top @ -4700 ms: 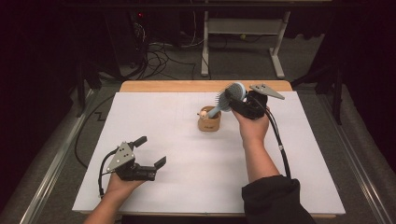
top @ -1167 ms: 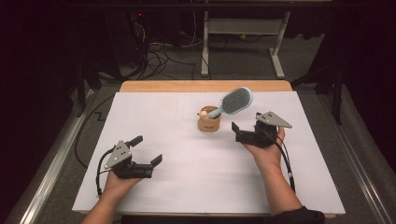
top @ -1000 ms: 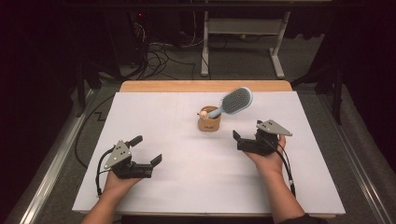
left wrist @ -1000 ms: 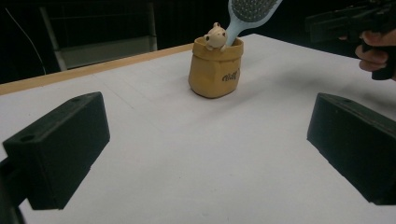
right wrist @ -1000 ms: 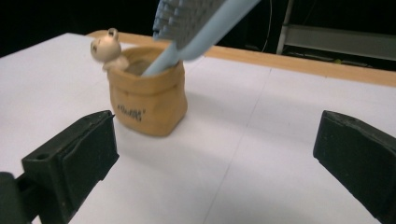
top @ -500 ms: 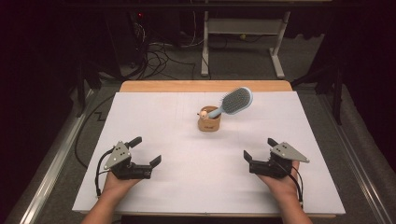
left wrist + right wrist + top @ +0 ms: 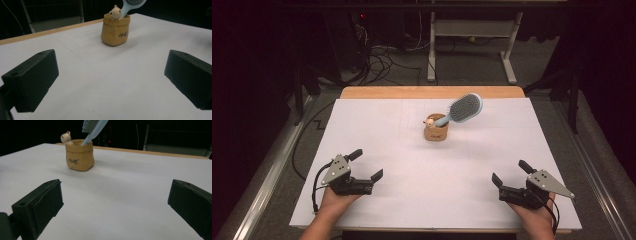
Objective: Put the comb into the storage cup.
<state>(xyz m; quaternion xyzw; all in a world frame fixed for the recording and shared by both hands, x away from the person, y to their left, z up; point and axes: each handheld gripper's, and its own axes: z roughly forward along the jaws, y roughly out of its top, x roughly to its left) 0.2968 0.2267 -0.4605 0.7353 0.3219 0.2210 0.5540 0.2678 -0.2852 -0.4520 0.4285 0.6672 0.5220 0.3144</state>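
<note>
Currently, status by item:
Left claw (image 7: pixel 366 165): jaws spread wide, nothing between them; rests low at the near left of the surface (image 7: pixel 387 130), aimed toward the centre.
Right claw (image 7: pixel 511 172): jaws equally wide apart, nothing gripped; rests at the near right, well apart from the holder.
Hairbrush (image 7: pixel 464 108): light blue; handle down in the holder, head leaning up and to the right. Judged: the handle is lodged inside, so the brush stands unaided.
Holder (image 7: pixel 436 128): tan, sack-shaped pot with a small figure at its rim; upright near the centre, toward the far side.
Task state: judged complete, since both claws are clear and parked.
</note>
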